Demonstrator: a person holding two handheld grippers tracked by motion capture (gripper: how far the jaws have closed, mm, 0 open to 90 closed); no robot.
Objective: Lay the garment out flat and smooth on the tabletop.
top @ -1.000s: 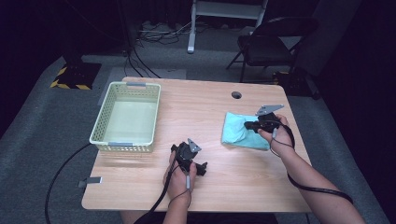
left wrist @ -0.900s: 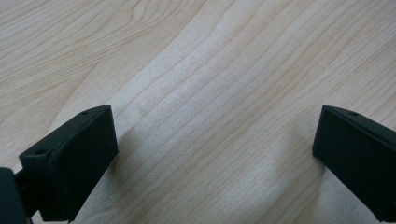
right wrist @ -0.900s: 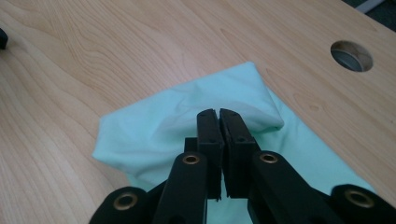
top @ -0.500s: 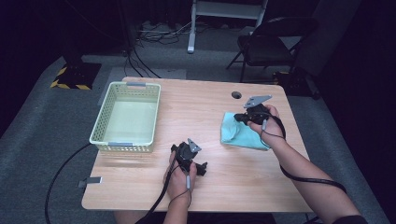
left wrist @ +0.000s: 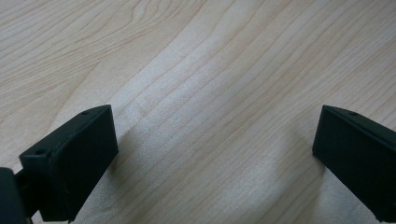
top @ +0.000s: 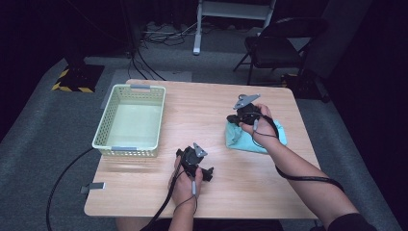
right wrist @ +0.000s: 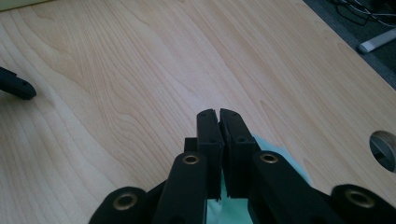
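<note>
- While the teal cloth (top: pixel 255 137) is lying bunched on the right half of the wooden table (top: pixel 202 108), one of its edges is pinched by the right gripper (top: pixel 235 118), whose jaws are clenched on it.
- From the right gripper view, the two black jaws are seen pressed together with a thin strip of the teal cloth (right wrist: pixel 219 196) caught between them (the fabric shows pale green just under and behind the pads (right wrist: pixel 209 135)).
- The right gripper is held over the cloth's left end, with the grey three-cornered plate on top of it and the cable looped down along the forearm.
- The left gripper (top: pixel 185 155) is seen resting low near the front of the table, just below the basket's near right corner and well apart from the cloth.
- In the left gripper view, its jaws are shown spread wide, with nothing but bare wood grain between them (released, holding nothing).
- A pale green slatted basket (top: pixel 108 122) is placed on the table's left side, well apart from the cloth.
- A round cable hole (right wrist: pixel 385 147) in the tabletop is visible at the far right of the right gripper view, near the cloth.
- A dark chair (top: pixel 274 48) is seen on the floor beyond the table's far right corner.
</note>
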